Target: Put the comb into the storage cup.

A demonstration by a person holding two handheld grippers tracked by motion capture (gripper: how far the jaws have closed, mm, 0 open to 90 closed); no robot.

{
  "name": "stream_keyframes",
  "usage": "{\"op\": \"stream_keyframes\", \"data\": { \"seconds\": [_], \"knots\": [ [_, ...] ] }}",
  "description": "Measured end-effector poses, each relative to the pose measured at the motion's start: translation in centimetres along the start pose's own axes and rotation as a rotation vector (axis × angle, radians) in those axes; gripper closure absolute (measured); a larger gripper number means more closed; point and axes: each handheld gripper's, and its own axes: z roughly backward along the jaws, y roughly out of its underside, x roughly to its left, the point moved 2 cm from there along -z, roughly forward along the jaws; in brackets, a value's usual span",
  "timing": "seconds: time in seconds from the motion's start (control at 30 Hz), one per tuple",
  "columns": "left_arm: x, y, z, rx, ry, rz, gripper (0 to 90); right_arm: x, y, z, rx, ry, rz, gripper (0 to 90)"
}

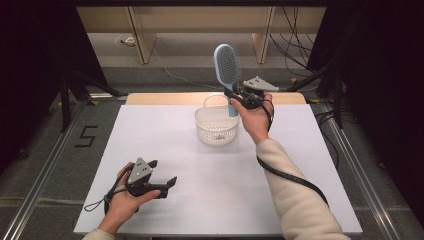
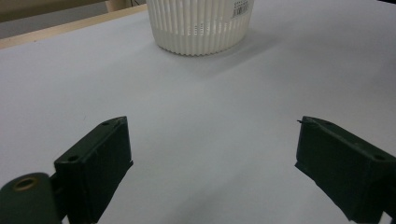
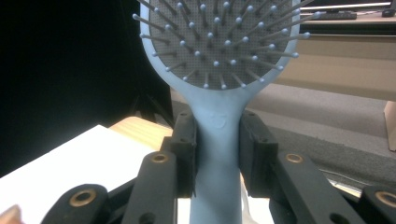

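Two grippers share the job: the right gripper (image 1: 239, 93) clamps a pale blue plastic paddle hairbrush (image 1: 226, 66) upright above the white slatted plastic basket (image 1: 216, 132), seemingly awaiting lowering inside, while the left gripper (image 1: 162, 172) rests wide and empty.

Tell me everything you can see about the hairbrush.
The hairbrush is a pale blue paddle brush, apparently plastic, with a rounded head, a grey cushion pad and thin bristles tipped with small balls. It stands upright, head up and handle down, lifted above the white basket at the far side of the table. The right gripper is shut on its neck just below the head, one jaw on each side. Nothing else appears to touch it.
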Motion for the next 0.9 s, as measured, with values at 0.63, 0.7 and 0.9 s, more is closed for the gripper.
{"op": "stream_keyframes", "data": {
  "seconds": [0.63, 0.7, 0.9],
  "knots": [
    [-0.01, -0.02, 0.0, -0.002, 0.0, 0.001, 9.8, 0.58, -0.2, -0.49, 0.003, -0.011, -0.006, 70.6],
    [0.0, -0.03, 0.01, -0.002, -0.001, 0.001, 9.8, 0.64, -0.21, -0.59, 0.003, -0.011, -0.003, 70.6],
    [0.01, -0.03, 0.01, -0.003, 0.0, 0.002, 9.8, 0.69, -0.16, -0.77, 0.005, -0.01, -0.002, 70.6]
  ]
}}
